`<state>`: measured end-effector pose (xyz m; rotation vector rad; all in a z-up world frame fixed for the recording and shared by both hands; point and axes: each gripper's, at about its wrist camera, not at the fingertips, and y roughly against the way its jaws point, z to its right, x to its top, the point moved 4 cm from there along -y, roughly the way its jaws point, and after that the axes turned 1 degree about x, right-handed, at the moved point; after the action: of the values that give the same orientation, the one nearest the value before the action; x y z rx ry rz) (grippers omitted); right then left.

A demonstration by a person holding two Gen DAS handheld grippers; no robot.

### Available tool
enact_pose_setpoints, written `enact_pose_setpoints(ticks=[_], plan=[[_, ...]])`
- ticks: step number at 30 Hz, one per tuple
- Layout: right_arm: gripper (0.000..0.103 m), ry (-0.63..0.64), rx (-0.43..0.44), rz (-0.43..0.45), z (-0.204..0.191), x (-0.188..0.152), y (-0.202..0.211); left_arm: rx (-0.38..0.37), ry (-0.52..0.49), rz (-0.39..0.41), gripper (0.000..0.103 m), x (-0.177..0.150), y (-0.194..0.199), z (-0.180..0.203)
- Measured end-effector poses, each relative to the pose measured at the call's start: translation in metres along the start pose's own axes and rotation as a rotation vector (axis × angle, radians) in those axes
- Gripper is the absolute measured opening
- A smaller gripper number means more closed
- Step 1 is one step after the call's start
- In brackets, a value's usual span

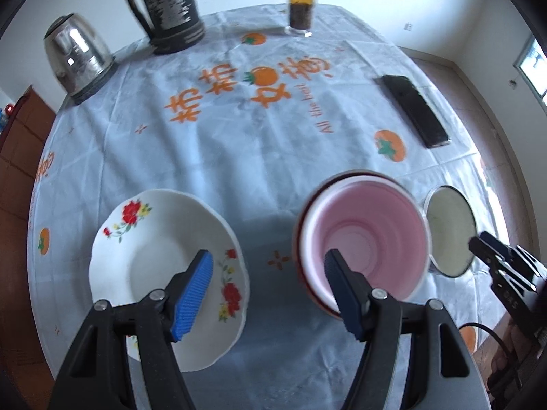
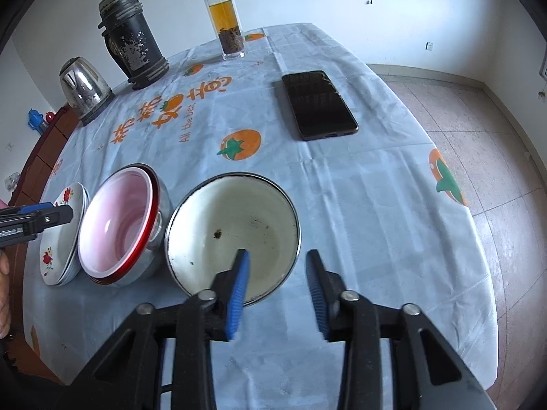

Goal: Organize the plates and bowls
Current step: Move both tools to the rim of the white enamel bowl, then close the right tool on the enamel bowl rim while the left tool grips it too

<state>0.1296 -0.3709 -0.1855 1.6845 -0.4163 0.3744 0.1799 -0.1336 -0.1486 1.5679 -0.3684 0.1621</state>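
I have the three pieces of crockery lined up along the near edge of the desk [image 2: 342,205], which is covered in a pale blue cloth printed with orange persimmons, and I read that row as a staging line: each piece within easy reach of one tool before stacking. My left tool [image 1: 268,266] hangs above the gap between the white scalloped plate with red flowers [image 1: 150,256] and the pink plastic bowl nested in a red-rimmed metal bowl [image 1: 372,235]; its blue ribbed pads stand wide apart with nothing between them, so I judge it is waiting its turn. My right tool [image 2: 277,264] sits over the near rim of the white enamel bowl with a dark metal rim [image 2: 236,225], one pad above the inside and the other outside the wall, jaws parted and not yet pressing, placed, I think, to pinch that rim. The enamel bowl looks worn, with brown specks and a dull stain on its floor; it stands just beside the pink bowl, which in turn is close against what looks like a small stack of the flowered plates. A black phone [image 2: 319,104], a steel kettle [image 2: 85,87], a black flask [image 2: 131,48] and a glass tea bottle [image 2: 229,24] stand well back, clear of my work
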Motion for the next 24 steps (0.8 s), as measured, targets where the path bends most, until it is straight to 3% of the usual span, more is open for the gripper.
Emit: enact_pose_setpoints(ticks=[3, 5, 9, 13, 24], plan=[[0.025, -0.005, 0.004, -0.011, 0.003, -0.001, -0.005, -0.036, -0.052, 0.004, 0.066, 0.003, 0.003, 0.018], [0.018, -0.007, 0.012, -0.017, 0.005, -0.001, -0.008, -0.060, -0.082, 0.008, 0.056, 0.005, 0.005, 0.030], [0.015, -0.018, 0.020, -0.037, 0.010, -0.002, -0.015, -0.103, -0.143, 0.014, 0.053, 0.009, 0.010, 0.055], [0.008, -0.032, 0.023, -0.023, 0.014, 0.001, -0.014, -0.154, -0.197, -0.017, 0.016, 0.009, 0.009, 0.079], [0.006, -0.078, 0.007, 0.000, 0.040, -0.002, -0.008, -0.232, -0.289, -0.084, 0.014, 0.000, 0.001, 0.133]])
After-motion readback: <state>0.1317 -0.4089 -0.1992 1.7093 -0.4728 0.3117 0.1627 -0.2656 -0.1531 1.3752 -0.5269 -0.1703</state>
